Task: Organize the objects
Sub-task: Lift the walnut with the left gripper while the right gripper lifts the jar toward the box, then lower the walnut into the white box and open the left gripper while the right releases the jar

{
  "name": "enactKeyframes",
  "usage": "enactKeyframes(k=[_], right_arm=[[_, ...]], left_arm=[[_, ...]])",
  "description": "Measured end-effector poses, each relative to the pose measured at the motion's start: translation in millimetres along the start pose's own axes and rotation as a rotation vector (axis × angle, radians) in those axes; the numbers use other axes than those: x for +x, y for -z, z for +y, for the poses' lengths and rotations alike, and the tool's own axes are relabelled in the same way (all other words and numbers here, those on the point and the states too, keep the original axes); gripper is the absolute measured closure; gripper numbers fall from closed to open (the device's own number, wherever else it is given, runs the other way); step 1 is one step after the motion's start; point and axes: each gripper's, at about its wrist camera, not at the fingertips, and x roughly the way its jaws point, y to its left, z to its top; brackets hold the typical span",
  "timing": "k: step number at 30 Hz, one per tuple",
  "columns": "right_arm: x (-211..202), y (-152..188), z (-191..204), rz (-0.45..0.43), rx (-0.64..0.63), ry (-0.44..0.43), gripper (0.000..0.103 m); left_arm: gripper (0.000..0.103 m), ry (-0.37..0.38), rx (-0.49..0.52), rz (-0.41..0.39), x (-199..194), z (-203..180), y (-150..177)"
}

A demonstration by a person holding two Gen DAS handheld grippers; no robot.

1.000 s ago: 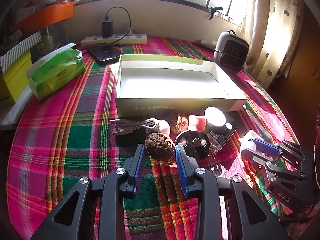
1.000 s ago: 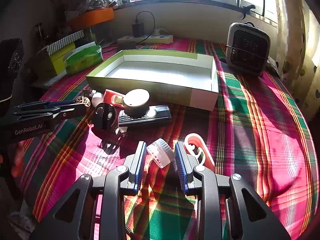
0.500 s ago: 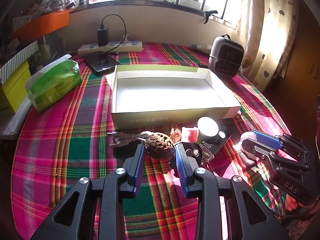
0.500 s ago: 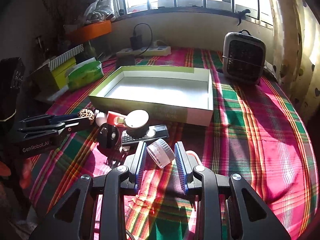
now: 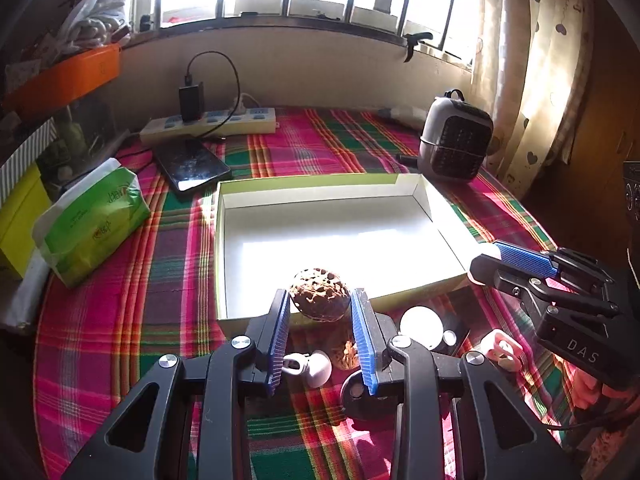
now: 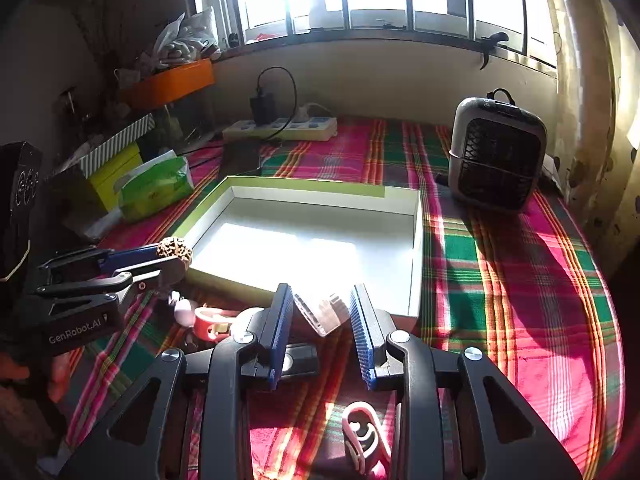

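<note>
Blue ribbed pads of the left gripper (image 5: pixel 320 308) clamp a brown, deeply pitted walnut (image 5: pixel 319 294) at its two sides, lifted over the near wall of the shallow white box (image 5: pixel 332 188), just at the rim. Right gripper (image 6: pixel 320 312) pinches a small clear jar with a ribbed white cap (image 6: pixel 322 312) between its pads, tilted, also above the box's near edge, nearer the right corner. Judged step: both loads are being carried to the box for dropping. To do it well, each should go further forward past the wall before the pads part, then be lowered close to the floor so the round walnut does not roll or bounce out; the two grippers sit apart now and should stay so over the box. Walnut is near-round, its slightly longer axis running roughly across the pads, no clear pointing end visible. Jar's long axis leans, the cap end up and to the right in the right wrist view, the clear base down-left. Left behind on the plaid cloth (image 5: pixel 120 320) near the box wall: a white round lid (image 5: pixel 421 322), a pink clip (image 5: pixel 500 350), a small white earbud-like piece (image 5: pixel 308 368), and a dark disc (image 5: pixel 356 394). Beyond the box, a small grey heater (image 5: pixel 454 140), a green tissue pack (image 5: pixel 92 220), and a power strip (image 5: pixel 208 122).
</note>
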Motion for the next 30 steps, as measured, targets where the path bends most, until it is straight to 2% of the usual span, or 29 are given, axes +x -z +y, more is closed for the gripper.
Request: enactKeyframes(k=[17, 30], right_arm=[[62.8, -41.9, -28.0, 0.076, 0.035, 0.037, 0.072], [105.1, -55.9, -44.1, 0.145, 0.047, 0.073, 0.072]], left_arm=[[0.074, -0.018, 0.004, 0.055, 57.9, 11.9, -42.7], [0.074, -0.033, 0.020, 0.109, 99.8, 13.6, -60.9]])
